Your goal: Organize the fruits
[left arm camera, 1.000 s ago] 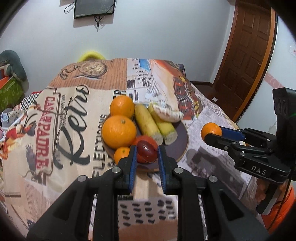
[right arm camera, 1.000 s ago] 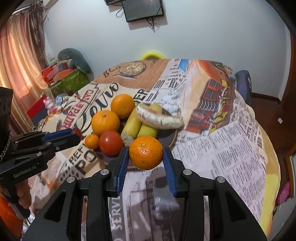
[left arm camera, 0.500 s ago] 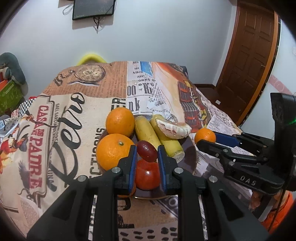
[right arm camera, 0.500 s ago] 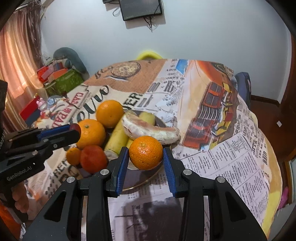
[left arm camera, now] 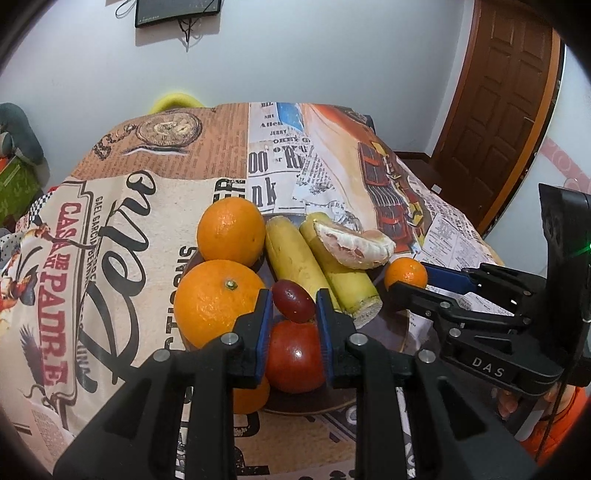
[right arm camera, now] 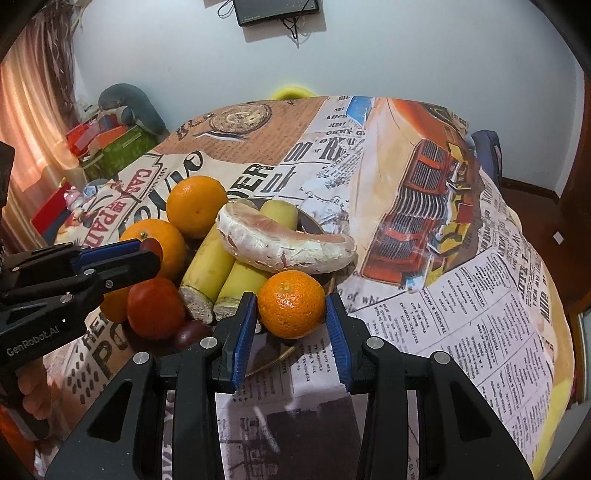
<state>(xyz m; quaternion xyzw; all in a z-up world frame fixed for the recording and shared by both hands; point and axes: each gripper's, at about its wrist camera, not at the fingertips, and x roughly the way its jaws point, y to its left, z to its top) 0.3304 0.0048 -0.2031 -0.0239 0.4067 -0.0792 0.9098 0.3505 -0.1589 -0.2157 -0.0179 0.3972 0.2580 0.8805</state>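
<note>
Two hand-held grippers over a dark round plate (left arm camera: 400, 334) of fruit on a table covered by a newspaper-print cloth (right arm camera: 461, 314). The left gripper (left arm camera: 291, 308) has its blue-padded fingers (left arm camera: 264, 325) nearly together, with a small dark red grape (left arm camera: 293, 301) between the pads; the jaws are just beginning to part, and the grape sits above a red tomato (left arm camera: 293, 356) that lies at the near side of the plate. The right gripper (right arm camera: 290, 314) stands partly open, its blue pads pressed on either side of a small orange mandarin (right arm camera: 291, 302), held at the near right edge of the plate. On the plate lie two large round oranges (left arm camera: 231, 230), two pale yellow cut stalks side by side (left arm camera: 295, 258), and a peeled, white-pithed pink citrus segment (left arm camera: 354, 245) resting across the stalks. A second dark grape (right arm camera: 192, 332) rests at the plate's near edge beside the tomato, seen in the right wrist view. A wall-mounted dark screen (left arm camera: 177, 11) hangs behind the table.
</note>
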